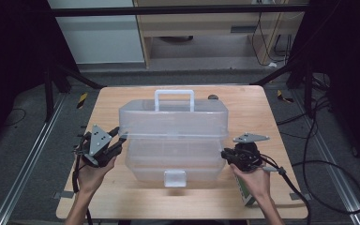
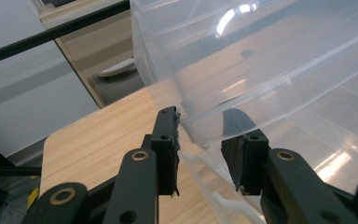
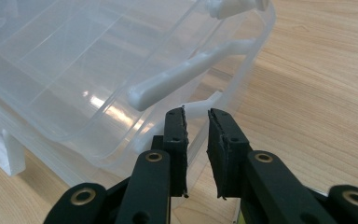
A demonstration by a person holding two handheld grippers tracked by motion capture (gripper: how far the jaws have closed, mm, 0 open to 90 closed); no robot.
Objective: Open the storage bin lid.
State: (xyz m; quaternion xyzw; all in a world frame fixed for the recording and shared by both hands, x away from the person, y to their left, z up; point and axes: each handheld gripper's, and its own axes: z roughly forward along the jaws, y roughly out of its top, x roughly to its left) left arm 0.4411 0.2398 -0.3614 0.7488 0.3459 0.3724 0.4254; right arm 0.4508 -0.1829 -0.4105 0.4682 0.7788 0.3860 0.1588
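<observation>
The clear plastic box (image 1: 173, 140) sits in the middle of the wooden table (image 1: 258, 112), squarely between the two pairs of tongs, its lid (image 1: 173, 119) raised and tipped back so the white carry handle (image 1: 174, 99) stands up on the side away from the person. The open tub of the box lies nearer the person, with a white latch (image 1: 175, 178) on its front wall, roughly midway between the two tools.

The left gripper (image 1: 117, 140) is at the box's left end, where lid and tub meet. In the left gripper view (image 2: 205, 149) its jaws stand apart, one on each side of the lid's lower edge, with the clear plastic running up between them; I cannot tell whether either pad actually presses on it. The left hand (image 1: 91, 176) holds the tool from below.

The right gripper (image 1: 226, 155) is just beside the box's right end, low down by the tub's rim. In the right gripper view (image 3: 196, 135) its jaws are nearly together, a narrow gap left between the pads, and their tips sit just under the rim, below a white side arm (image 3: 186, 74) that runs along the wall. Whether they touch the rim I cannot make out.

Under the right hand (image 1: 253, 180), a small green and white carton (image 1: 247, 197) lies on the table, near the front edge.
</observation>
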